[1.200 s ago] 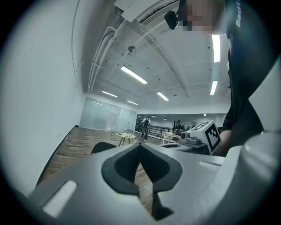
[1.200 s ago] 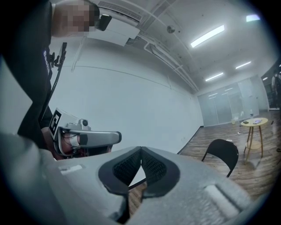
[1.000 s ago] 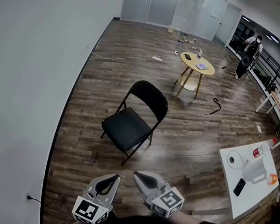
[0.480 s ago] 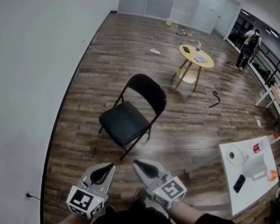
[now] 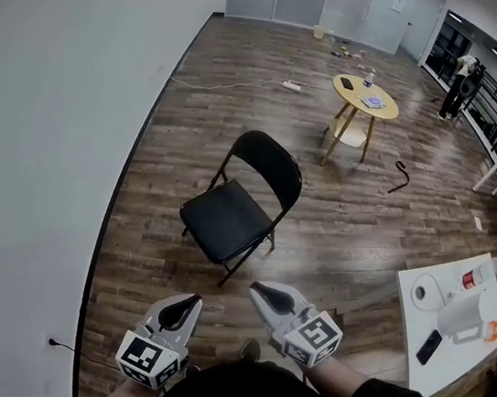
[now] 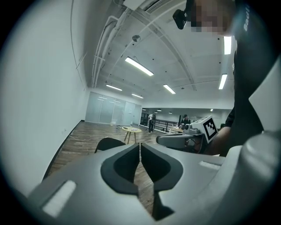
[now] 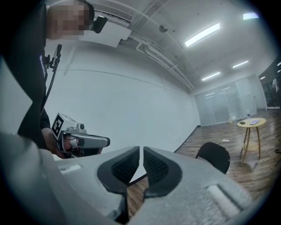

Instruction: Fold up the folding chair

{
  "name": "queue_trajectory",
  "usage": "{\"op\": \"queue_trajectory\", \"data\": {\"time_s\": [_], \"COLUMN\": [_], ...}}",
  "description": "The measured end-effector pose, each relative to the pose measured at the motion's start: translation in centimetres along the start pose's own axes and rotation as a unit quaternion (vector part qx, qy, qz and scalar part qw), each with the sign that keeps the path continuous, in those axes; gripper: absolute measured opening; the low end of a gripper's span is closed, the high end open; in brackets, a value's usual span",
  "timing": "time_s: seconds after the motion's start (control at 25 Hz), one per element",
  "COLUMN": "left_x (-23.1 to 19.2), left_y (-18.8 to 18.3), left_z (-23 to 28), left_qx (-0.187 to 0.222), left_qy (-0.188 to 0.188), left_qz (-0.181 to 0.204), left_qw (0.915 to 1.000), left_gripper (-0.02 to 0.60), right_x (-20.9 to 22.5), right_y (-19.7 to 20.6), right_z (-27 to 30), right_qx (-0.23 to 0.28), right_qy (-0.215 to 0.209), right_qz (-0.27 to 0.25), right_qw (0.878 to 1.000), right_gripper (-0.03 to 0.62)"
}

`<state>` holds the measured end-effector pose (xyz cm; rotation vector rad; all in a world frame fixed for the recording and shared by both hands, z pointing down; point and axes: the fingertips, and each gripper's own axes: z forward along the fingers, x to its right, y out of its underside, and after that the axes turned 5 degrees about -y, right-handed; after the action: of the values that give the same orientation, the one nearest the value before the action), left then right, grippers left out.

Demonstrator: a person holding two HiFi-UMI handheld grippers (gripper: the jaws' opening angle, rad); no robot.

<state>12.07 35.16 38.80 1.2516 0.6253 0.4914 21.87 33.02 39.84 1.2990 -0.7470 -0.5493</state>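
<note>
The black folding chair (image 5: 227, 225) stands unfolded on the wood floor, its seat toward the white wall and its rounded back (image 5: 269, 166) toward the room. Both grippers hang low in the head view, side by side, short of the chair and apart from it. My left gripper (image 5: 191, 301) is shut and empty. The jaws of my right gripper (image 5: 259, 288) are opening by a sliver, with nothing between them. The chair's back (image 6: 107, 143) shows past the left gripper (image 6: 139, 145) in the left gripper view. It also shows (image 7: 214, 156) to the right of the right gripper (image 7: 141, 150).
A round wooden table (image 5: 366, 98) stands beyond the chair. A white table (image 5: 466, 350) at the lower right carries a paper roll, a bottle and a phone. A white wall (image 5: 35, 132) runs along the left. A power strip (image 5: 292, 86) and a black object (image 5: 400, 178) lie on the floor.
Both grippers have moved forward toward the chair together with the person. The chair sits a little closer in the head view. The right jaws have parted slightly.
</note>
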Motion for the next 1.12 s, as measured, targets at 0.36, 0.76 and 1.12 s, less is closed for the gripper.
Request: {"op": "queue_trajectory", "data": {"time_s": [0.36,0.76,1.12], "left_x": [-1.2,-1.2,-2.9], "left_y": [-0.5,-1.1,-1.1], "left_z": [5.0,8.0,10.9], "left_qx": [-0.002,-0.006,-0.003], "left_qy": [-0.053,-0.075,-0.049], "left_qz": [-0.007,-0.004,-0.012], "left_qw": [0.9986,0.9971,0.9987], "left_gripper": [0.029,0.04,0.068], "right_x": [7.1,12.4,14.5], "right_y": [0.5,-0.4,-0.3], "right_z": [-1.7,-2.2,-0.8], "right_qx": [-0.008,-0.006,-0.019], "right_qy": [-0.009,0.001,0.018], "right_qz": [0.001,0.009,0.01], "right_qw": [1.0,1.0,1.0], "right_gripper": [0.039,0.051,0.069]}}
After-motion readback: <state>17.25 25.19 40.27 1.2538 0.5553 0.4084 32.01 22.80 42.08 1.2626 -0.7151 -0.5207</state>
